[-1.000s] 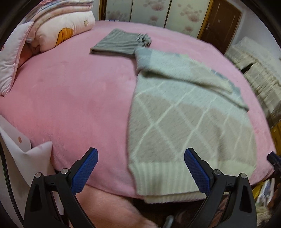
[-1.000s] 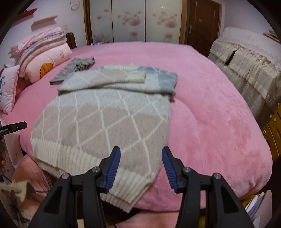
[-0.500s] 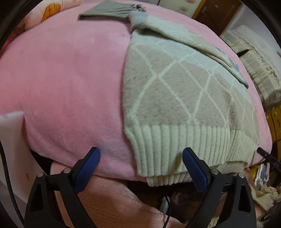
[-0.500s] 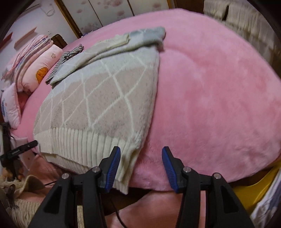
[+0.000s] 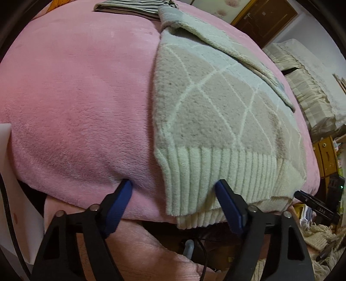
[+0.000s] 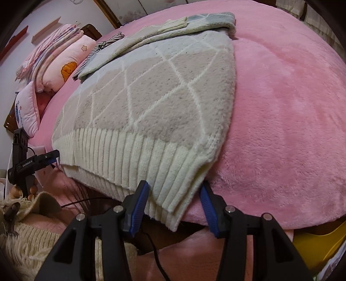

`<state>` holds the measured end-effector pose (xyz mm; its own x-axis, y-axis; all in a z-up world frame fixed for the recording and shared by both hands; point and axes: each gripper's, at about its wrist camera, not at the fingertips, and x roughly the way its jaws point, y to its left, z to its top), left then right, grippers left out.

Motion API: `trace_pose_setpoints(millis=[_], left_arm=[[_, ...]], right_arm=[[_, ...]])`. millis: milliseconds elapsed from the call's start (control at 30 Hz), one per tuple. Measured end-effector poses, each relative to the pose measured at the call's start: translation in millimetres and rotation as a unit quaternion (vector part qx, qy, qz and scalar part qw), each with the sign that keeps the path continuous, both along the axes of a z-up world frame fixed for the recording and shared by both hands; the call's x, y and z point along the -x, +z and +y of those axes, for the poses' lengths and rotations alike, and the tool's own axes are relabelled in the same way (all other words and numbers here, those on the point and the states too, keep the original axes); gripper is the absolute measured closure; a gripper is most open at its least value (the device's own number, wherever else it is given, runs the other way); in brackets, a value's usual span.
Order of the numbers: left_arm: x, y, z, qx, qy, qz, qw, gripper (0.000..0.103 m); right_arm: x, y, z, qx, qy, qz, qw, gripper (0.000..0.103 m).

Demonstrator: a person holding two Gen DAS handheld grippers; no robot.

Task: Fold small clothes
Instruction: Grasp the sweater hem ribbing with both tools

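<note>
A knitted sweater point(image 5: 218, 112) in grey and beige with a white diamond pattern is laid flat on a pink plush blanket point(image 5: 75, 97) that covers the bed, its cream ribbed hem point(image 6: 121, 160) hanging over the near edge. Its sleeves are seen folded across the upper part of the body, the pale blue-grey shoulder area lying farthest from the cameras.

The left corner of the hem is straddled by the left gripper point(image 5: 173, 186): one blue pad is pressed into the blanket just beside the sweater's edge, the other is set against the ribbing. Its jaws have just been closing, with the corner between them, yet a wide gap is left and no pinch on the knit is seen. The right corner of the hem is framed by the right gripper point(image 6: 175, 190), whose jaws are held partly spread; the corner hangs between the blue pads, which are placed close at either side of the fabric without clearly squeezing it.

Beyond the sweater a folded striped garment point(image 5: 132, 6) is laid on the blanket, touching the folded sleeve. Pink pillows point(image 6: 62, 64) and folded quilts are stacked at the head of the bed. In the right wrist view the left gripper point(image 6: 52, 154) is visible at the far side of the hem
</note>
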<state>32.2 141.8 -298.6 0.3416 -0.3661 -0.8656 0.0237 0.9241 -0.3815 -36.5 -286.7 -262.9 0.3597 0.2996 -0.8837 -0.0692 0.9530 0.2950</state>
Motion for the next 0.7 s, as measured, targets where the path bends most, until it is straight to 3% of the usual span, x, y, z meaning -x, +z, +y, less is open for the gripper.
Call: trace_pose_setpoints(millis=[233, 533, 700], left_arm=[[3, 4, -3, 0.042, -0.020, -0.006, 0.9989, 0.048], [-2, -9, -3, 0.085, -0.014, 0.005, 0.9963, 0.046], [-2, -11, -10, 0.085, -0.030, 0.002, 0.9959, 0.042]], right_arm=[[-2, 0, -5, -0.022, -0.006, -0.002, 1.000, 0.056], [-4, -1, -7, -0.032, -0.008, -0.005, 0.999, 0.059], [-4, -1, -5, -0.041, -0.006, -0.007, 0.999, 0.059]])
